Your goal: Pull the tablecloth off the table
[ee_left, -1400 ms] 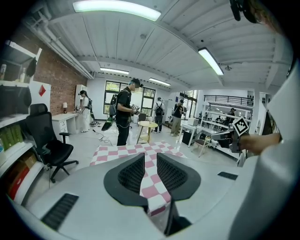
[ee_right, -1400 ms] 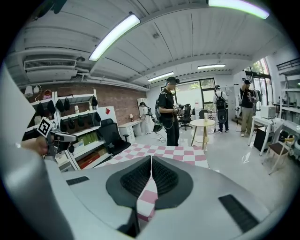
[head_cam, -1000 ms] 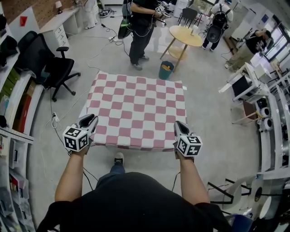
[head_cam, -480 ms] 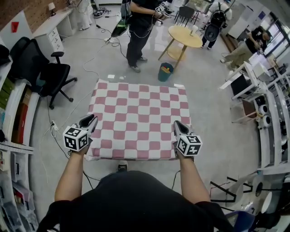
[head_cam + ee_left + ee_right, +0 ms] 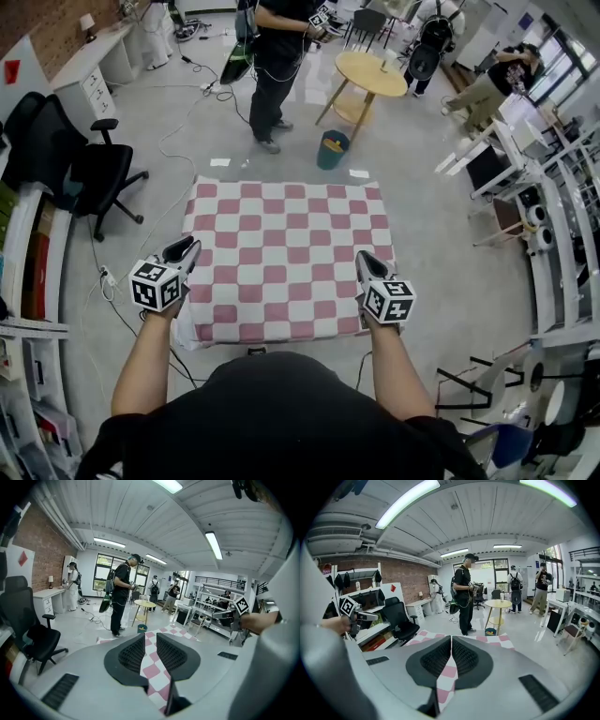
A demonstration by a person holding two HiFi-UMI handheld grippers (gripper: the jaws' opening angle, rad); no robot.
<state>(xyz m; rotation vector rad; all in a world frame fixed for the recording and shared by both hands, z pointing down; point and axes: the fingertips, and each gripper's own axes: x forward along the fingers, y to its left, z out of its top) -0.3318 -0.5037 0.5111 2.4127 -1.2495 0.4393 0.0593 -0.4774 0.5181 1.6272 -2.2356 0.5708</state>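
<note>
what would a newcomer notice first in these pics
The pink-and-white checkered tablecloth fills the middle of the head view. The left gripper and right gripper each clamp a near corner. Beyond it a person in black stands by a round wooden table.

Bright, even indoor light: in both gripper views long ceiling strip lights (image 5: 408, 501) high above the tablecloth (image 5: 286, 258) clip to white, and windows (image 5: 101, 571) far beyond the cloth add daylight. The glossy floor (image 5: 441, 234) past the tablecloth's far edge carries a pale sheen; shadows beside the cloth are faint and soft. Strong fisheye bending in all views, lines bowing harder the further they lie from the tablecloth, black vignetted corners in the gripper views; the checks read sharp, no motion blur.
</note>
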